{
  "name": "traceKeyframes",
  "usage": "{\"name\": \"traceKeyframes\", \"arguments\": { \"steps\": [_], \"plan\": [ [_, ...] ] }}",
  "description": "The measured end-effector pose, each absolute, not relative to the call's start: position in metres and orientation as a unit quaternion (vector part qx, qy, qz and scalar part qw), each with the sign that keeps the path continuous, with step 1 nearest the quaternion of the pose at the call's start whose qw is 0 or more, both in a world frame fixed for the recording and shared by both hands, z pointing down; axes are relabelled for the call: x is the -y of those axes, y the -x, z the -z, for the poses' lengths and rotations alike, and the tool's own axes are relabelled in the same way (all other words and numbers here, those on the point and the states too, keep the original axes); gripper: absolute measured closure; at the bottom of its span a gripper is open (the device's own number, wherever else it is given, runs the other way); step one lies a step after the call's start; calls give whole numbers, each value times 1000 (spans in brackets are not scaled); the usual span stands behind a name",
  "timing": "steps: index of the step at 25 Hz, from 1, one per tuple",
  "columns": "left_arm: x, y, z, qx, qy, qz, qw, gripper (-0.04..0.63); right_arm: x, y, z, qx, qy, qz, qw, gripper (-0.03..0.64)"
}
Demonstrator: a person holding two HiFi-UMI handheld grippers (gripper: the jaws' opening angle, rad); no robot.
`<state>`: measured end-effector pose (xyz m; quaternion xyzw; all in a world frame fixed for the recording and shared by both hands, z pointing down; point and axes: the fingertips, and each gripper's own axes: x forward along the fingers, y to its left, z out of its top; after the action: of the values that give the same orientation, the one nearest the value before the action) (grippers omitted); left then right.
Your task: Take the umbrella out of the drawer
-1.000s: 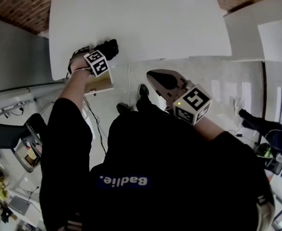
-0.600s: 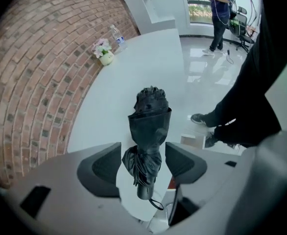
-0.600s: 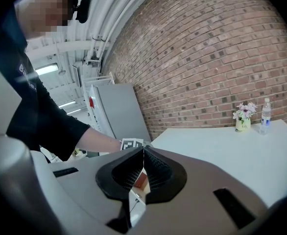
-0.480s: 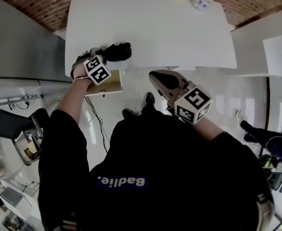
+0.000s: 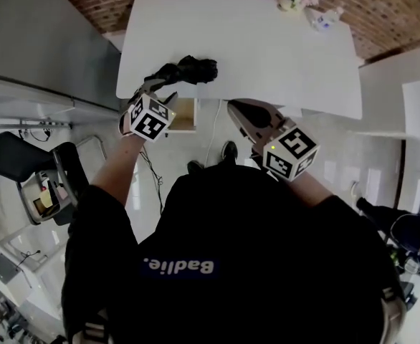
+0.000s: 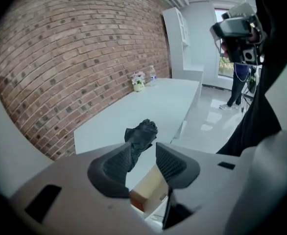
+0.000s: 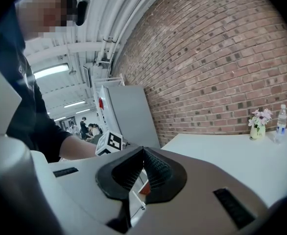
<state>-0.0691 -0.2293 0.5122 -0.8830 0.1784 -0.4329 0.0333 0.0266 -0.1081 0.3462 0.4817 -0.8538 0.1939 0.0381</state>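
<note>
The left gripper (image 6: 142, 149) has its fingers (image 6: 109, 168) partly spread; they have just been closing, and nothing is between them. Just past the left finger, the folded black umbrella (image 6: 141, 133) lies on the white table (image 5: 267, 49) near its front edge. An open wooden drawer (image 5: 184, 115) sits under that edge. The right gripper (image 7: 143, 153) has its fingers pressed together on nothing and is held off the table beside the left one.

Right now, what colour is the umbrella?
Black. The umbrella shows best in the left gripper view.
</note>
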Motion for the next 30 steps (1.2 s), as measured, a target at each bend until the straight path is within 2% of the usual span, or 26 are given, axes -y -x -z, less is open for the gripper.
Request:
{"name": "traceKeyframes", "arguments": {
  "steps": [6, 15, 21, 25, 30],
  "plan": [
    [203, 75, -465, -215, 908, 359, -11, 503, 109, -17, -345, 858, -476, -191, 39, 588],
    [175, 84, -416, -250, 927, 263, -92, 539, 108, 0, -347, 864, -464, -191, 42, 588],
    [154, 85, -391, -252, 937, 220, -100, 566, 108, 3, -349, 866, -461, -188, 42, 588],
    [137, 80, -374, -245, 944, 176, -132, 592, 108, 5, -350, 868, -458, -188, 43, 588],
    [118, 64, -350, -232, 952, 123, -156, 594, 105, 3, -351, 868, -456, -190, 39, 588]
  ]
}}
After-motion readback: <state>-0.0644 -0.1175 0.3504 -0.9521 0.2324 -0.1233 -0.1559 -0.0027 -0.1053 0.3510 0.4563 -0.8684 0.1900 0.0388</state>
